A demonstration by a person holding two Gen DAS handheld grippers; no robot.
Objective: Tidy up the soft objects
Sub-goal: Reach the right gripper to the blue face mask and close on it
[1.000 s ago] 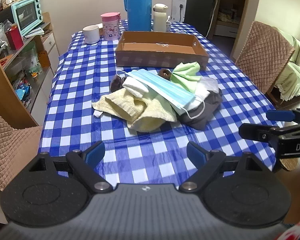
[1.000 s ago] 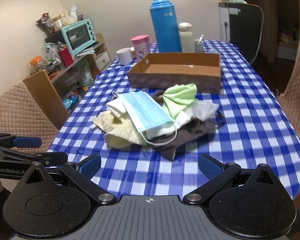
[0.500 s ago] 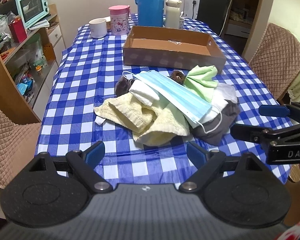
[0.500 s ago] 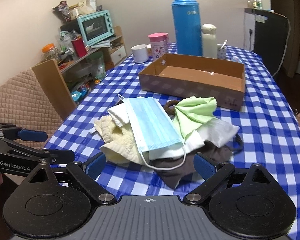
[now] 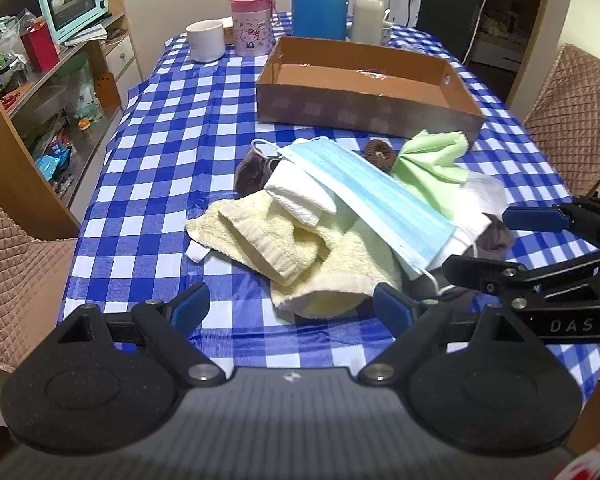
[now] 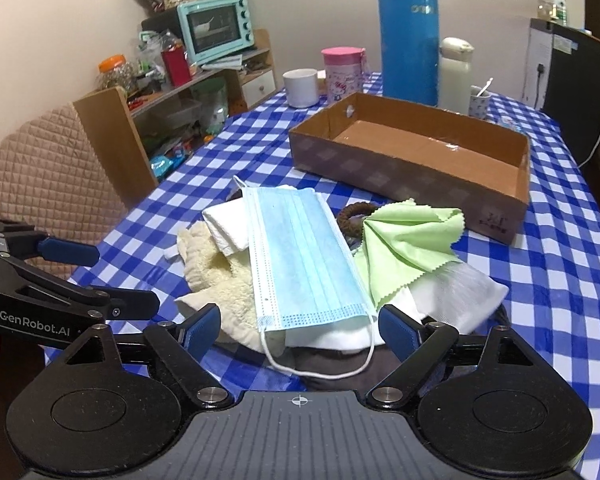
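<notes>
While right gripper narrows — face mask between, untouched

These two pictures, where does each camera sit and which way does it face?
Left wrist view: sits on the left hand-held gripper, looking forward and down at the cloth pile; its own open fingers show, and the right hand-held gripper enters at right.
Right wrist view: sits on the right hand-held gripper, facing the face mask; the left one enters at left.
Shared: pile, cardboard box, checked tablecloth.
</notes>
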